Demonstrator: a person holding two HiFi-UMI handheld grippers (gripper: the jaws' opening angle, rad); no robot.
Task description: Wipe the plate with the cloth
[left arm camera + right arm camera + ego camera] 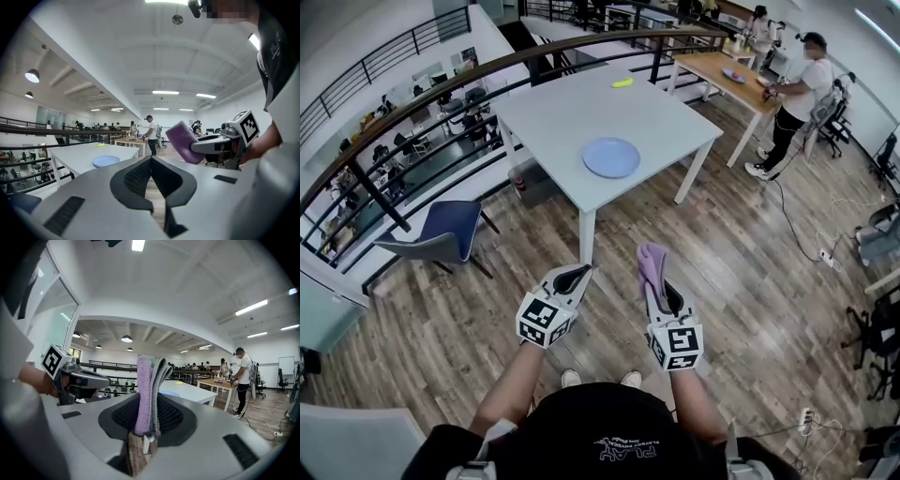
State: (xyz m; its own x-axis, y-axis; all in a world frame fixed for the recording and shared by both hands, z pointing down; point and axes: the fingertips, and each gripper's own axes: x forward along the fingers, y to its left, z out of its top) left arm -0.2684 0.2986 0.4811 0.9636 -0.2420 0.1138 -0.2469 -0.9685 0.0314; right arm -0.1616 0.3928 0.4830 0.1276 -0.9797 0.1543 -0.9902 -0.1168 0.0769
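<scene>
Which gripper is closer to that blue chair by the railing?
Left. In the head view the left gripper sits just right of the blue chair; the right gripper, clamping the cloth, is further right again.

The plate (611,157) is a plain pale blue. The tabletop (572,117) under it is white, and the small object (622,82) at its far edge is bright yellow. The cloth (652,264) is lilac-purple on one face and grey on the other. The left gripper (578,270) and right gripper (660,286) have light grey bodies with black ribbed lining on the jaws. Each carries a cube patterned with black-and-white square markers. The chair (450,230) is dark blue with a grey shell. The floor (750,272) is brown wood planking. The farther table (722,70) is tan wood. The person (797,98) beside it wears a white shirt and black trousers. The railing (441,84) is black with a brown handrail.
</scene>
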